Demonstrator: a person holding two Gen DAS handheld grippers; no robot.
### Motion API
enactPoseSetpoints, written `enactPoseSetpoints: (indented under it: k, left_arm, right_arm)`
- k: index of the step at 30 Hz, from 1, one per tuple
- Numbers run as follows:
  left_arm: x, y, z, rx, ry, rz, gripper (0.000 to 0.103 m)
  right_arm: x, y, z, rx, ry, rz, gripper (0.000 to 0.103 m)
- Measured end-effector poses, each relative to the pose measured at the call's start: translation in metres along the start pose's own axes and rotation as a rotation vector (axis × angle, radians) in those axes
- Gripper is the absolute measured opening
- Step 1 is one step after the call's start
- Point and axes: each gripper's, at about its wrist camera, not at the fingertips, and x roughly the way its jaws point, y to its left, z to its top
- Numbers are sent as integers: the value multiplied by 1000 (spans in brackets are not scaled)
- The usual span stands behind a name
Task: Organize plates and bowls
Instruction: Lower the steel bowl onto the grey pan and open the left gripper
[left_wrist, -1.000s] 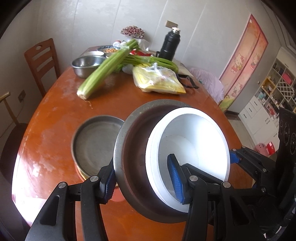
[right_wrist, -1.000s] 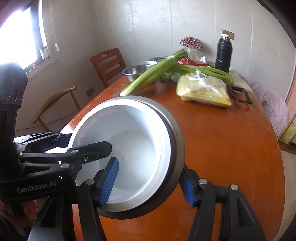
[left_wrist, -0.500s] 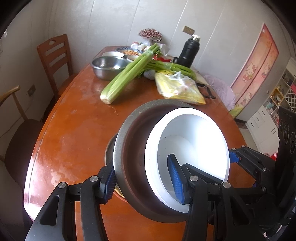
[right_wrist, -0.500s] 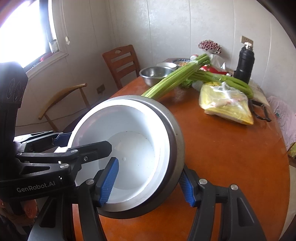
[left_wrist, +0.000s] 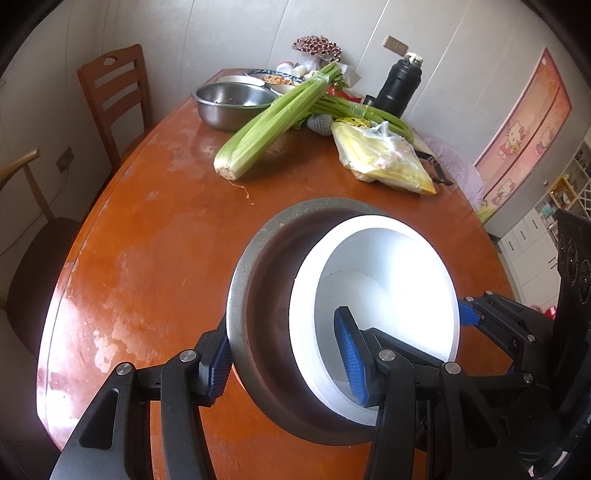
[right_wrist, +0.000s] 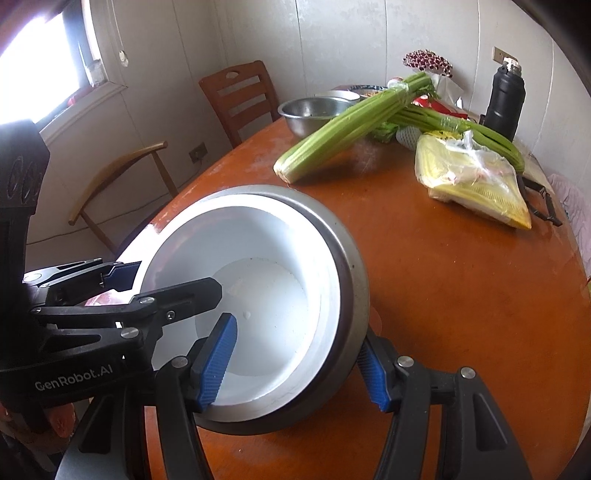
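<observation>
A steel bowl (left_wrist: 266, 295) with a white bowl (left_wrist: 391, 266) nested inside it is held above the orange table between both grippers. My left gripper (left_wrist: 284, 362) is shut on the stack's left rim, one blue pad outside the steel wall and one inside the white bowl. My right gripper (right_wrist: 295, 365) is shut on the opposite rim of the same stack (right_wrist: 347, 266), one pad inside the white bowl (right_wrist: 266, 295) and one outside. Each gripper shows in the other's view. The flat steel plate seen earlier is hidden behind the stack.
The orange table (left_wrist: 155, 236) carries a celery bunch (left_wrist: 273, 122), a bagged yellow vegetable (left_wrist: 380, 158), a large steel basin (left_wrist: 229, 103), dishes and a black flask (left_wrist: 399, 88) at the far end. Wooden chairs (left_wrist: 114, 92) stand along the left edge.
Both grippers have carried the nested bowls together toward the near end of the table over the flat steel plate, which is now hidden. Both grips are unchanged.
</observation>
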Motion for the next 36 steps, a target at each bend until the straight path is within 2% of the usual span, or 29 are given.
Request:
enactPoseSetpoints:
  k: [25, 36]
  left_arm:
    - [15, 2, -4, -5, 18, 6, 52]
    - [12, 4, -4, -8, 11, 31, 54]
  right_arm:
    - [22, -5, -3, 16, 46, -35, 63]
    - [19, -7, -4, 15, 25, -59, 63]
